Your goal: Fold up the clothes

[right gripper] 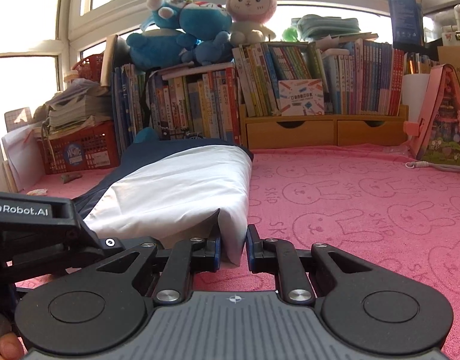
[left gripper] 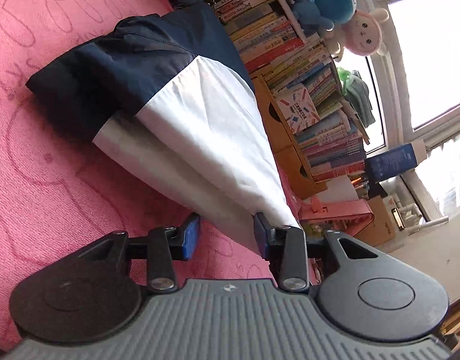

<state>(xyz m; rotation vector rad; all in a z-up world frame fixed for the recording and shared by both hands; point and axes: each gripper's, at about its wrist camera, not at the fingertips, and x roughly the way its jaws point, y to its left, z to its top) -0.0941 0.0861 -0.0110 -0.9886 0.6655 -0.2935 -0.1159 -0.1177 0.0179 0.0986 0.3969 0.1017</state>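
My left gripper (left gripper: 227, 235) is released, jaws parted, the white hem of the garment (left gripper: 176, 111) lying between the blue pads without being squeezed; its right pad sits just beside the cloth edge, and whether it touches I cannot tell from this tilted view. The garment is folded, navy top half and white lower half, lying on the pink bunny towel (left gripper: 50, 180) that covers the surface, its far end near the books. My right gripper (right gripper: 233, 250) is clenched on the near white corner of the garment (right gripper: 182, 189); the cloth stands pinched between the left pad and the right, though a thin gap shows on the right side, so the grip looks light. In the right wrist view my left gripper's black body (right gripper: 35, 225) sits at the left, close beside the garment's near edge. Behind the garment stands a row of books (right gripper: 290, 78) over wooden drawers (right gripper: 320, 132), blue plush toys (right gripper: 182, 39) and a pink bunny plush (right gripper: 249, 9) on top, a red basket (right gripper: 80, 150) at far left. Pink towel (right gripper: 365, 204) to the right lies bare.
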